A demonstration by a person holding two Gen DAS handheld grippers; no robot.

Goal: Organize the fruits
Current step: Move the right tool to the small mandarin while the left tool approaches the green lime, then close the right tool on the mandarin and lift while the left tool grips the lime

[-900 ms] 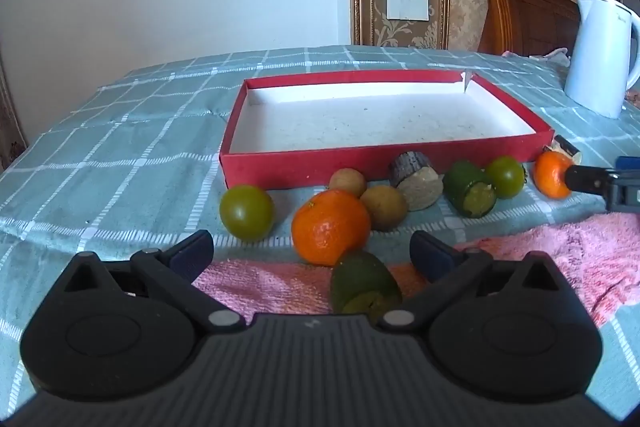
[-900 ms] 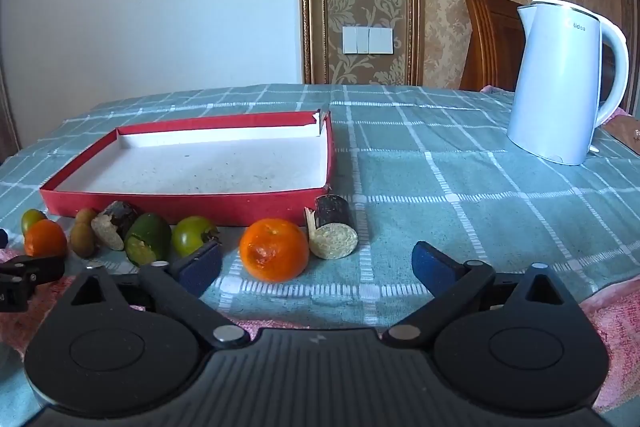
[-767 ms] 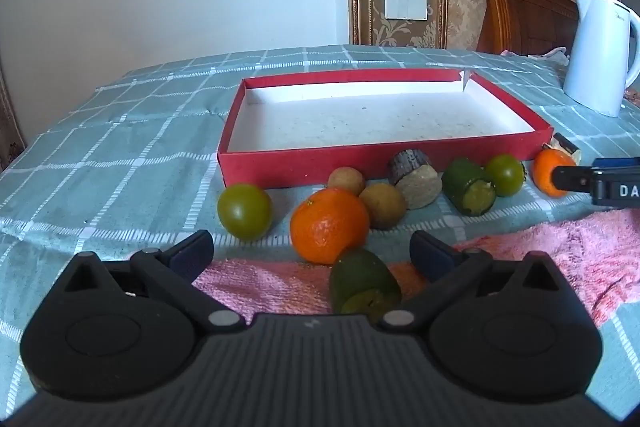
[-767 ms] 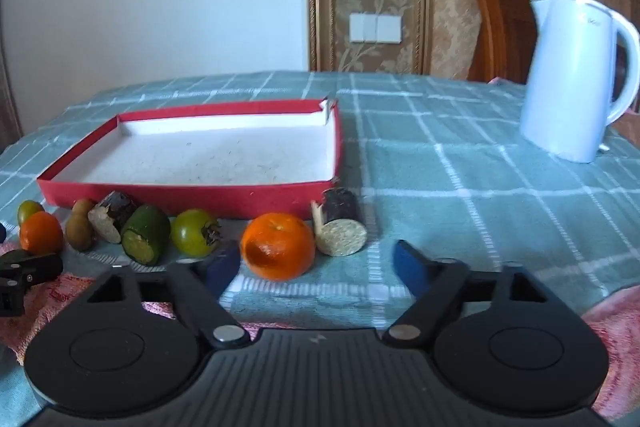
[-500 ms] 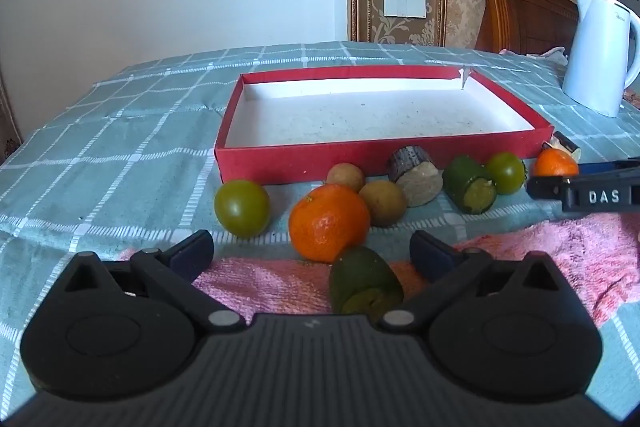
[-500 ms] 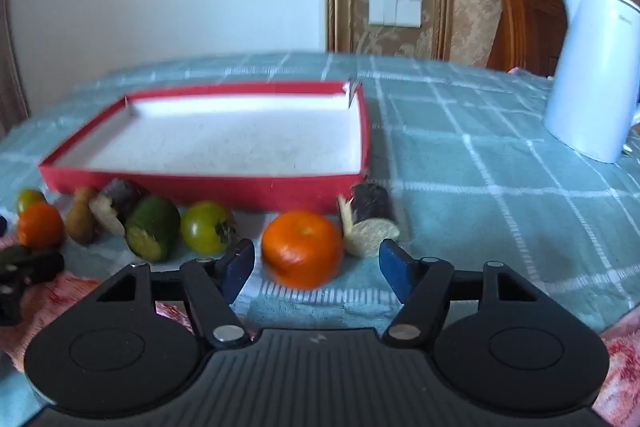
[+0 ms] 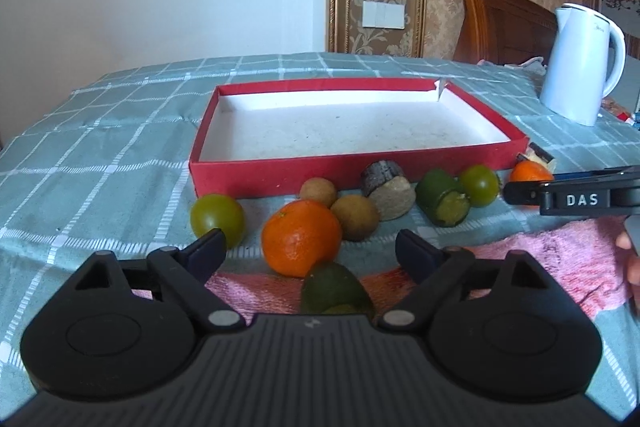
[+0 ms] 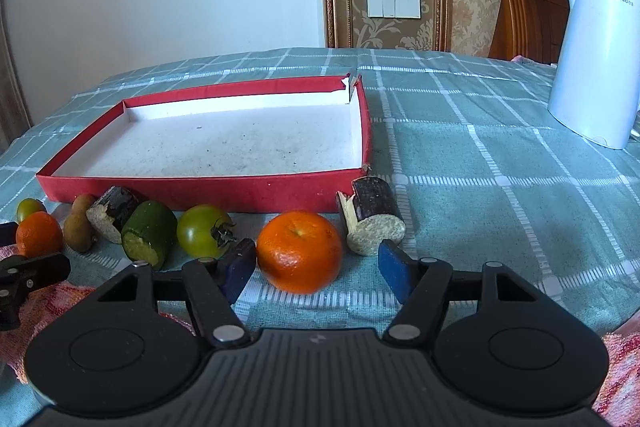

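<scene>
Two wide-open tools: the right tool (image 8: 318,269) flanks a round orange mandarin (image 8: 299,251). Squeeze off-centre and it may roll toward the desk's near edge.

Green fruit (image 7: 334,289) half hidden behind left claw body, kettle (image 8: 598,55) cut by frame edge, far orange (image 7: 528,174) partly behind right claw.

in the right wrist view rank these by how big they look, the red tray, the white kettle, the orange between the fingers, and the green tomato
Largest to smallest as they look:
1. red tray
2. white kettle, partly cut off at the frame edge
3. orange, which sits nearest the camera, so it looks enlarged
4. green tomato
</scene>
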